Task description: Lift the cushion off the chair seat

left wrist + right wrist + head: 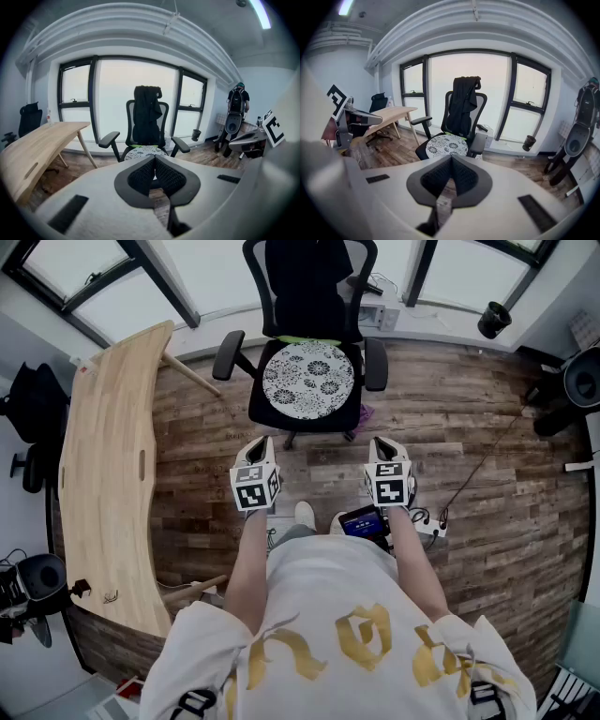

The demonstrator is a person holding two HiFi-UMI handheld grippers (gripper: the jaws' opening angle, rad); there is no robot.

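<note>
Fingers (140,176) of left gripper (262,442) pressed together, nothing between; likewise on right gripper (382,442). Both held side by side above brown wooden plank floor (487,521), well short of round white black-flowered cushion (308,376) lying on seat of black mesh office chair (228,352).

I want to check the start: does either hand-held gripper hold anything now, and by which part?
Nothing is held: the left hand-held gripper and the right hand-held gripper are both shut and empty.

Top of chair (260,409) beyond picture edge
</note>
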